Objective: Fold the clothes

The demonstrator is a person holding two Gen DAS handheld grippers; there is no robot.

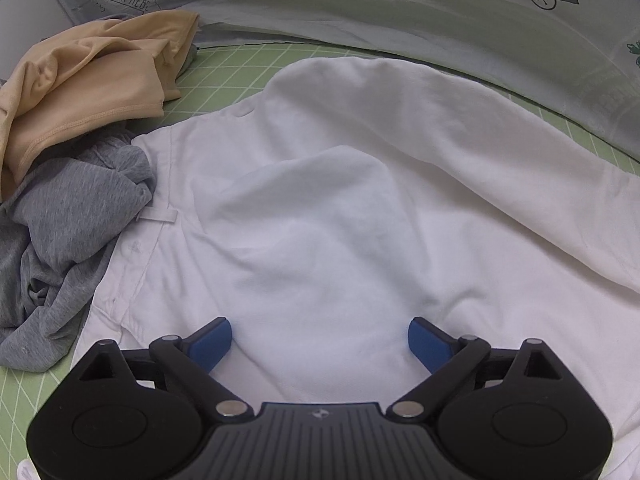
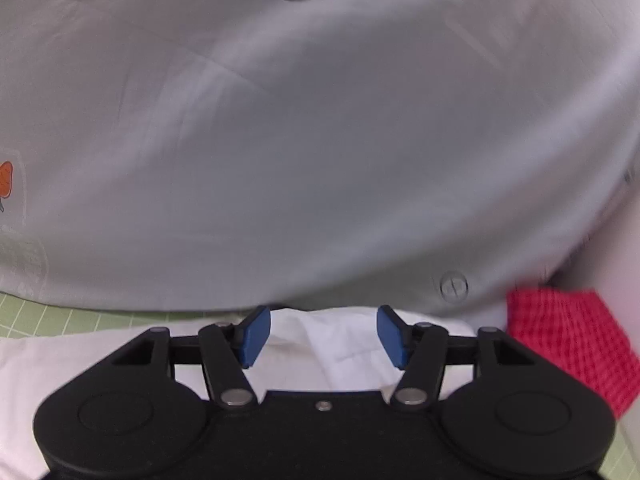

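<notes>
Green gridded mat (image 1: 224,76) covers the surface, with a tan top (image 1: 88,88) and a grey top (image 1: 68,220) heaped at ten o'clock and a pale sheet (image 1: 400,4) at twelve. White trousers (image 1: 320,200) lie spread under the left claw (image 1: 320,344), wide open, gripping nothing. Right claw (image 2: 324,336) gapes empty over the trousers' edge; red cloth (image 2: 572,344) at three.
</notes>
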